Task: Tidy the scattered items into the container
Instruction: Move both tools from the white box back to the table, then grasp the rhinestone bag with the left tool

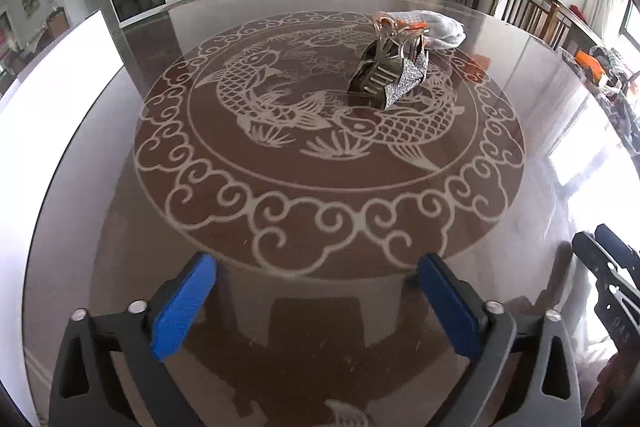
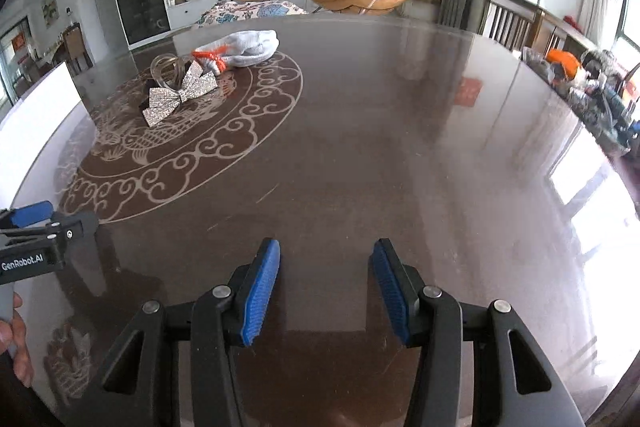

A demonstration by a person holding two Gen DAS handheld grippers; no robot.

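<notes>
A hair claw clip with a glittery silver bow (image 1: 390, 75) (image 2: 180, 95) lies on the fish-patterned middle of the round glass table (image 1: 120, 219) (image 2: 380, 147). Just behind it rests a white sock with orange trim (image 1: 436, 27) (image 2: 250, 45). My left gripper (image 1: 316, 267) hovers open over the near rim of the pattern, well short of the clip, with nothing between its blue pads. My right gripper (image 2: 326, 247) is open over bare table to the right of the pattern, also with nothing in it. No container shows in either view.
A white panel (image 1: 60, 115) (image 2: 36, 119) stands at the table's left edge. Cluttered items (image 2: 592, 87) and wooden chairs (image 2: 508, 19) line the right side. A hand (image 2: 16, 339) holds the left gripper's body (image 2: 32, 239) at the left of the right wrist view.
</notes>
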